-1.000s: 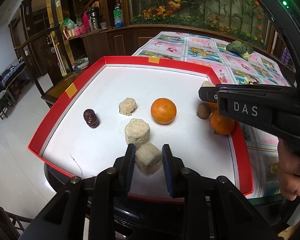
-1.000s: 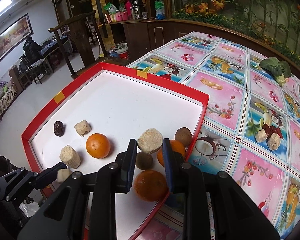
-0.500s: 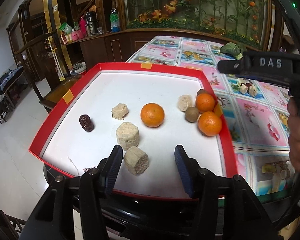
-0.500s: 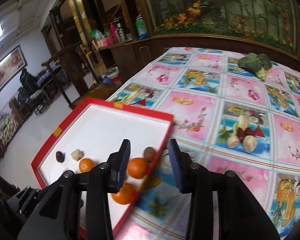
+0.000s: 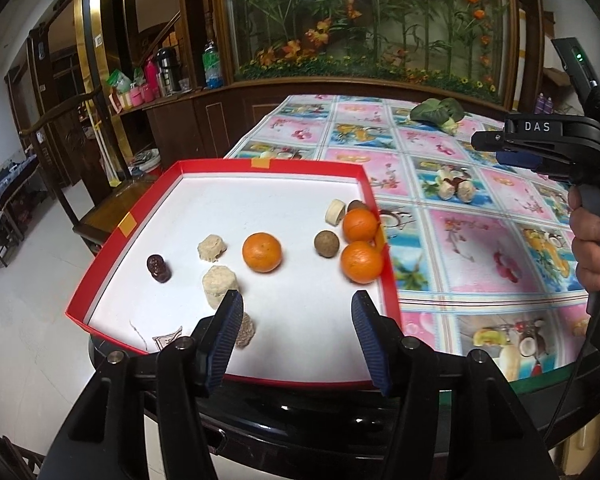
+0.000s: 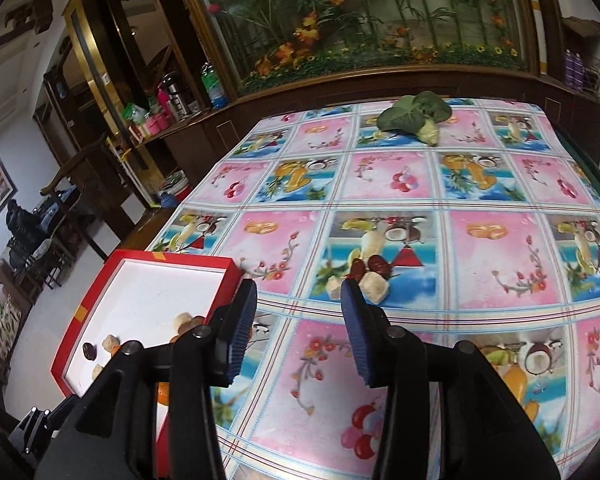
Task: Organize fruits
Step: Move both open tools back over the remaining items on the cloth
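Your left tongs (image 5: 296,328) stood released, jaws wide apart and empty, above the near edge of the red tray (image 5: 228,166). The tray sat at the left corner of the counter (image 5: 472,240), which was covered by a cloth printed with pink and blue fruit panels.

Inside the tray you had three oranges: one near the middle (image 5: 261,252), two against the right wall (image 5: 360,225) (image 5: 361,261). A brown round fruit (image 5: 326,243) lay just left of that pair, and a pale slice (image 5: 335,211) beside a second brown fruit lay behind them. On the left side sat a dark red date (image 5: 158,268) and three beige fibrous chunks — one (image 5: 212,247) farther back, one (image 5: 219,285) nearer, and the third (image 5: 245,332) partly hidden behind your left tong finger.

Your right tongs (image 6: 296,328) were also released and held nothing, hovering over the cloth to the right of the tray. Ahead of them lay a small cluster on the counter — beige chunks (image 6: 374,287) and dark red dates (image 6: 378,263), touching. A green leafy vegetable (image 6: 414,114) rested at the far end. Your right hand (image 5: 590,248) gripped the handle.
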The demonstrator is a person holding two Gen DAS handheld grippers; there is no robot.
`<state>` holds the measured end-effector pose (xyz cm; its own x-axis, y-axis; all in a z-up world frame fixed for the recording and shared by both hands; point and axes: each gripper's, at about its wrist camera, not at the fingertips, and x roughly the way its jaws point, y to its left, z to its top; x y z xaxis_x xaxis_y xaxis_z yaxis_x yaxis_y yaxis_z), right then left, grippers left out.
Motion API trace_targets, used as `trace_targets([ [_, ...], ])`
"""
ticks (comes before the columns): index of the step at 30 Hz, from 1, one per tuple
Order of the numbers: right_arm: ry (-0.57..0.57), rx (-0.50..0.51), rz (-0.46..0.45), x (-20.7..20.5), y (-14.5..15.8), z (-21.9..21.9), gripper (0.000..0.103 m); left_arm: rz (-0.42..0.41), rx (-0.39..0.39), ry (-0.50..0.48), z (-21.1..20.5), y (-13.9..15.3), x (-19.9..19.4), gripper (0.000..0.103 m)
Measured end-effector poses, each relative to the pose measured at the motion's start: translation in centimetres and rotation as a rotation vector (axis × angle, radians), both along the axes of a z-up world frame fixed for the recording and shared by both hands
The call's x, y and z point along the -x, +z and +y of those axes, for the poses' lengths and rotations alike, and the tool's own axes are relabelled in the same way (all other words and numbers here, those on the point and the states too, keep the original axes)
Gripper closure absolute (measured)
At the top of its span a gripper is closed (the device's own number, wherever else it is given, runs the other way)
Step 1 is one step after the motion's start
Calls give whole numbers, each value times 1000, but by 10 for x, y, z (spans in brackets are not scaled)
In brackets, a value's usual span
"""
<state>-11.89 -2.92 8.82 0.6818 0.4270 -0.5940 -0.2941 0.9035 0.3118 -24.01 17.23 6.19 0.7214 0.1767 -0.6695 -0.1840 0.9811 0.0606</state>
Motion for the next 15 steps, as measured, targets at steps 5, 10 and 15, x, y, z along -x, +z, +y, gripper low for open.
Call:
trace_targets([
  [5, -11, -1, 1, 4, 0, -8, 48, -11, -7, -8, -6, 3, 5, 47],
  [10, -26, -4, 10, 6, -5, -24, 48, -12, -15, -20, -18, 4, 6, 44],
  [15, -52, 21, -5, 10, -11, -54, 48, -14, -18, -69, -46, 5, -2, 37],
])
